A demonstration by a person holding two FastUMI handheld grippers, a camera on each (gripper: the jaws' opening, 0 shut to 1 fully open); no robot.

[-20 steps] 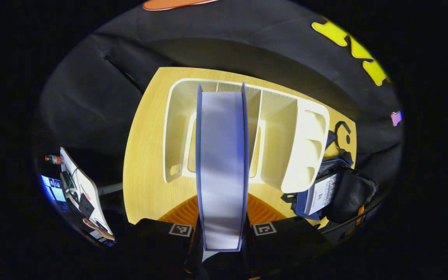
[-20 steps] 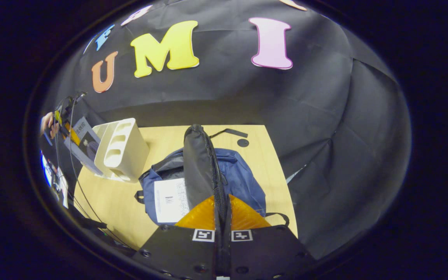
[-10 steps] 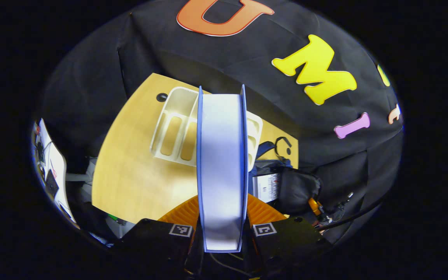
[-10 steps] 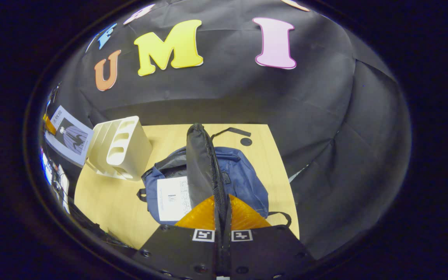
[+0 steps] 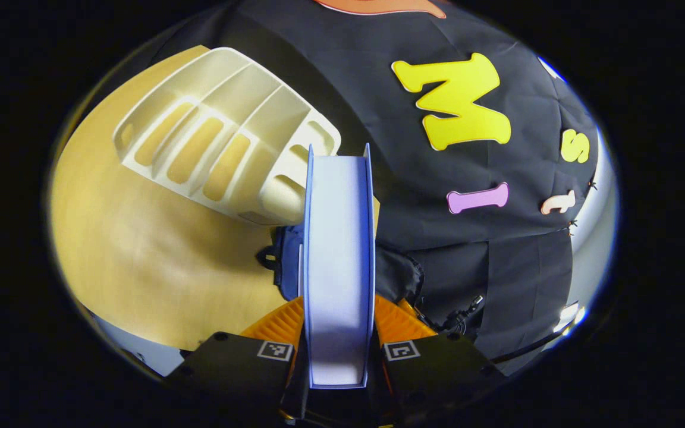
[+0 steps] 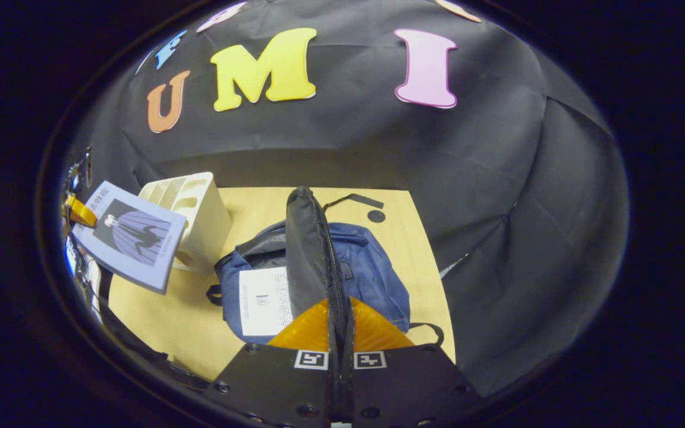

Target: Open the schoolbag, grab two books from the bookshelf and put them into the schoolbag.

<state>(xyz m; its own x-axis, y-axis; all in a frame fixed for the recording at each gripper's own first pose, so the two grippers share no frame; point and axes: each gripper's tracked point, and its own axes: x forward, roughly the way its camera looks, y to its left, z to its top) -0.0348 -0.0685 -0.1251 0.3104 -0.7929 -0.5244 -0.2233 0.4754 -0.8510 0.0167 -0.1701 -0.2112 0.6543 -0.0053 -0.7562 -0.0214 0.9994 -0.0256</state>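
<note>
Left gripper view: the left gripper (image 5: 338, 333) is closed on a pale blue-covered book (image 5: 338, 261), both fingers pressing its covers, the page edge facing the camera. Compared with half a second ago, the cream plastic slotted bookshelf (image 5: 223, 137) has moved from the centre of the view to the upper left and appears larger, and the dark blue fabric schoolbag (image 5: 288, 267) now lies directly behind the book's lower half instead of off to the right. The light wooden table (image 5: 140, 261) fills the left side.

Right gripper view: the right gripper (image 6: 340, 339) is closed on the black zippered flap (image 6: 310, 255) of the schoolbag (image 6: 372, 273), holding it upright, as in both earlier frames. A white printed book (image 6: 264, 300) lies in the open bag. The held book (image 6: 131, 235), showing a dark figure on its cover, has travelled from the far left edge to a position in front of the bookshelf (image 6: 200, 214), closer to the bag, tilted above the table (image 6: 170, 309). The left gripper (image 6: 79, 211) grips its far left end.
</note>
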